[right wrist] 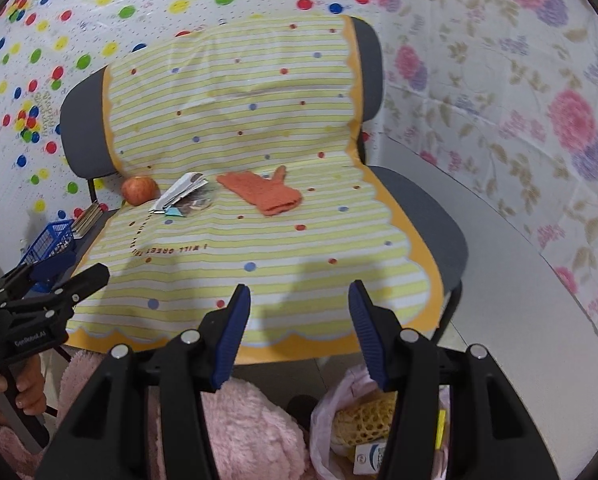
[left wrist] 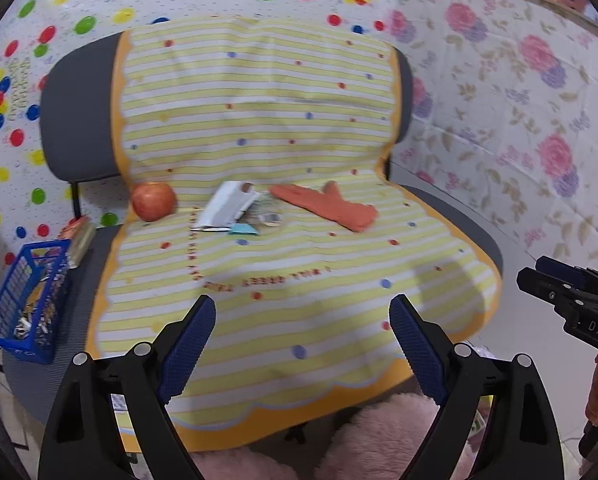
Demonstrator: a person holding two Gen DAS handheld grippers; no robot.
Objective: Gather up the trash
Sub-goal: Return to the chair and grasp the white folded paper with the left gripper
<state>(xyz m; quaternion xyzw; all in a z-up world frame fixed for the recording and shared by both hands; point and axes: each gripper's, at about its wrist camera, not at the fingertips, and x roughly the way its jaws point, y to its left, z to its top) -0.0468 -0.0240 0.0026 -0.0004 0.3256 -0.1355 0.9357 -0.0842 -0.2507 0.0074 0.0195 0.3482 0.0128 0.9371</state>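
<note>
L gripper: fingers wide apart, nothing btwn them; lower centre of left-wrist view, above front of chair seat.
R gripper: fingers apart, nothing btwn; lower centre of right-wrist view, over seat front edge.
Chair: grey, draped w/ yellow striped cloth over back + seat.
Trash: white wrapper w/ small paper scraps touching it, mid-frame at rear of seat.
Apple: red, left of wrapper, near but apart.
Glove: orange, flat on cloth, just right of wrapper.
Basket: blue, left edge of left-wrist view, beside seat, holds stuff, too blurred to tell.
Bag: pink plastic, bottom of right-wrist view, below seat, yellow net item inside.
Pink fluffy fabric: bottom centre, below seat front.
</note>
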